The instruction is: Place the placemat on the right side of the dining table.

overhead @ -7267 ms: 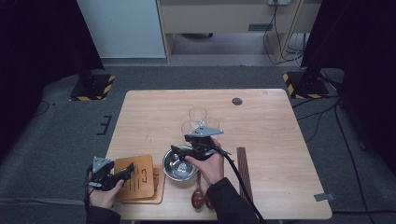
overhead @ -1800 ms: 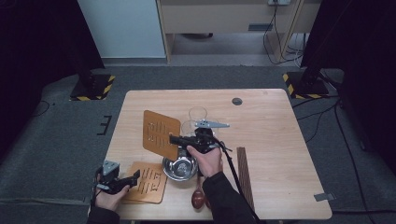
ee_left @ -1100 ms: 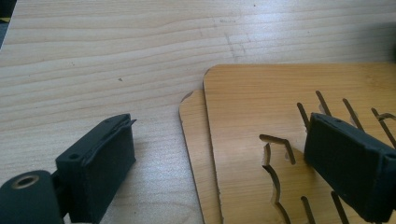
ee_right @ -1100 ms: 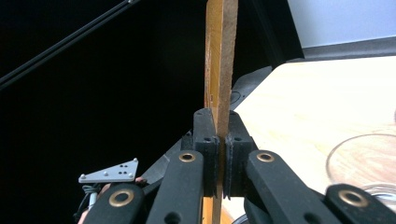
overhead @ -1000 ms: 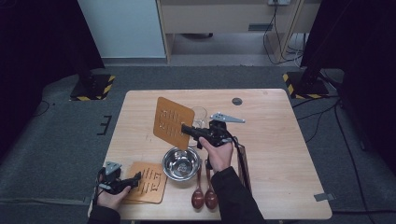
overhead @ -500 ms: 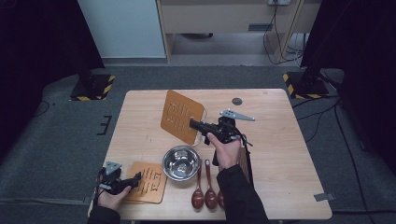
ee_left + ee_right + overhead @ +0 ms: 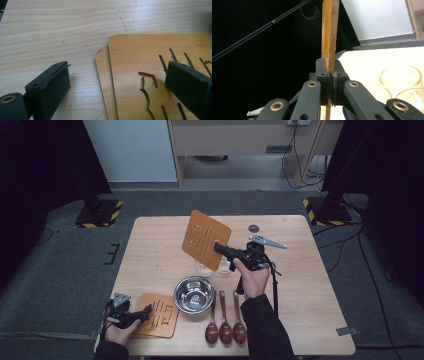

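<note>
So I'm carrying one wooden mat (image 7: 206, 239) above the table's (image 7: 310, 295) far middle, right gripper (image 7: 220, 248) pinching its edge. Two mats (image 7: 140, 82) are waiting under my left gripper (image 7: 146, 310), whose jaws have just been opening, touching nothing.

1. The high view looks forward and down from above the person's side, taking in the whole table (image 7: 300, 320).
2. The left gripper view sits low, close over the stacked boards (image 7: 140, 75).
3. The right gripper view looks along the lifted board (image 7: 329, 32); the high view shares it (image 7: 205, 239).
</note>
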The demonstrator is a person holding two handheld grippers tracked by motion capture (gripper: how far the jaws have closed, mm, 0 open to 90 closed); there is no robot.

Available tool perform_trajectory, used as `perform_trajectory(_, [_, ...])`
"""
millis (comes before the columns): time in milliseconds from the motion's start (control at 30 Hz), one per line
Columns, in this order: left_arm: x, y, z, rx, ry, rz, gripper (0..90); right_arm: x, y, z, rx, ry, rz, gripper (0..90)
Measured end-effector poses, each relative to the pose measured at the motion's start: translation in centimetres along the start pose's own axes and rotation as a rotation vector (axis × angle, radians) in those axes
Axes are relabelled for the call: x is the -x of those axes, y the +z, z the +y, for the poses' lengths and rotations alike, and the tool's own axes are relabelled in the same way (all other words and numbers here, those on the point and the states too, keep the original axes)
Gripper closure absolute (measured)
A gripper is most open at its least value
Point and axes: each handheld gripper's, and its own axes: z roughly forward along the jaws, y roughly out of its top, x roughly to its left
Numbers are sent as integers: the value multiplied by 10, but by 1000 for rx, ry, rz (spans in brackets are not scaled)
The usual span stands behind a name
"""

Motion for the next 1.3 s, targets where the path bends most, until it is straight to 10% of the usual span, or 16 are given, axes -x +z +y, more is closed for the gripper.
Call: perform_trajectory(1300, [0, 0, 0, -1, 1, 0, 44, 57, -79, 13, 122, 59, -157, 871])
